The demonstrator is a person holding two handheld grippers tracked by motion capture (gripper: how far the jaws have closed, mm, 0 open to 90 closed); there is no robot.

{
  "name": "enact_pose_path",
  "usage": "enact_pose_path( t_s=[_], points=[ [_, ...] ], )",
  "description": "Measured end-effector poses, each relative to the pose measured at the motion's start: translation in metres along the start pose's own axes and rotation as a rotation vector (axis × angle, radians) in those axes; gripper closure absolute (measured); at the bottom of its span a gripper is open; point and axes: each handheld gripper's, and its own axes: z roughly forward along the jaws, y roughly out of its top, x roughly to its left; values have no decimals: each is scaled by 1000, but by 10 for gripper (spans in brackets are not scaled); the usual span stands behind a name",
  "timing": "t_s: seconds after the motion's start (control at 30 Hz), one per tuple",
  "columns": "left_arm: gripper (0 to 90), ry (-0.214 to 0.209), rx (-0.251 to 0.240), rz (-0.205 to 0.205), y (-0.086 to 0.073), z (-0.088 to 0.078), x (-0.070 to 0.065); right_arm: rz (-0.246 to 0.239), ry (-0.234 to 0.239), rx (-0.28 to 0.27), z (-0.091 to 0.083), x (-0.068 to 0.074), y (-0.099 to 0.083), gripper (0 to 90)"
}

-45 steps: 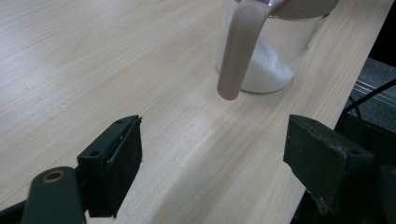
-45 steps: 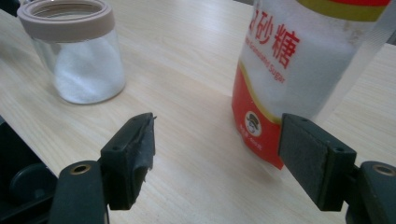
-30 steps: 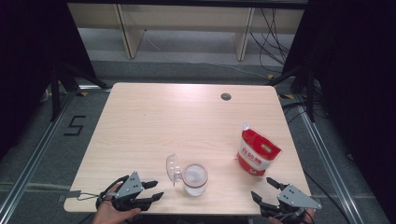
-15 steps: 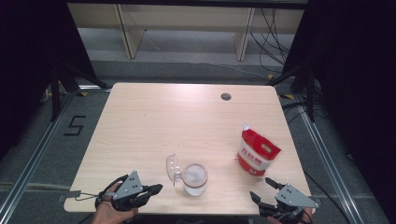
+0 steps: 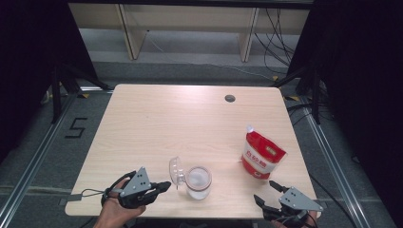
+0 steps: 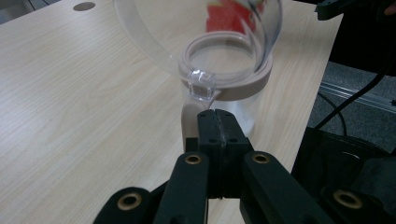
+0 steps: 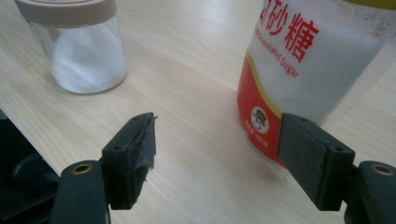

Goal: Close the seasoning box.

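Your left gripper (image 5: 164, 185) just snapped its jaws together, nothing between them.
It's beside the jar (image 5: 198, 182) near the table's (image 5: 157, 123) front edge; right gripper (image 5: 268, 192) spread, empty, by the sugar bag (image 5: 262, 156).

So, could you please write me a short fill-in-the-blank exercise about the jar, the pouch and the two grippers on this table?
1. The clear hinged lid of the glass jar with white granules stands ____.
2. The left gripper has its jaws ____.
3. The right gripper points at the ____ sugar pouch.
4. Both containers stand on a pale ____ table.

Missing words: open; shut; red; wooden
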Motion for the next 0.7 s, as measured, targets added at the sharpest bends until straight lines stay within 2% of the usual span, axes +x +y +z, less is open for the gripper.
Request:
enact_pose_path(
  t_s=[0.07,0.1,0.17,0.2,0.23,0.27,0.3,0.33,0.37,0.4,0.43,0.47,0.53,0.63,0.7],
  points=[
    [895,-1,-3,17,3,1,0,7,6,4,0,0,0,294],
    [895,-2,-4,7,4,1,-1,7,6,9,0,0,0,294],
    [895,-6,-4,34,7,2,0,10,2,10,0,0,0,294],
    [895,-6,-4,34,7,2,0,9,2,6,0,1,0,294],
    [895,-2,-10,16,9,3,-2,9,10,10,0,1,0,294],
    [895,-1,-6,23,9,4,-1,11,17,14,0,1,0,294],
    [895,-2,-5,26,11,3,-2,1,6,7,0,0,0,294],
    [895,-9,1,47,13,2,-1,-2,3,2,0,0,0,294],
    [895,-3,-6,31,14,2,-2,-2,3,-1,0,0,0,294],
    [895,-8,1,46,16,1,-1,11,11,9,0,1,0,294],
    [895,-1,-9,35,17,0,-2,8,18,12,0,1,0,294],
    [895,1,-4,58,18,-1,0,10,15,13,0,1,0,294],
    [895,-7,-7,39,19,-1,-1,6,10,9,0,1,0,294],
    [895,-4,-8,53,20,0,-3,5,10,10,0,0,0,294],
    [895,-2,-7,45,20,1,-4,-4,0,1,0,0,0,294]
  ],
)
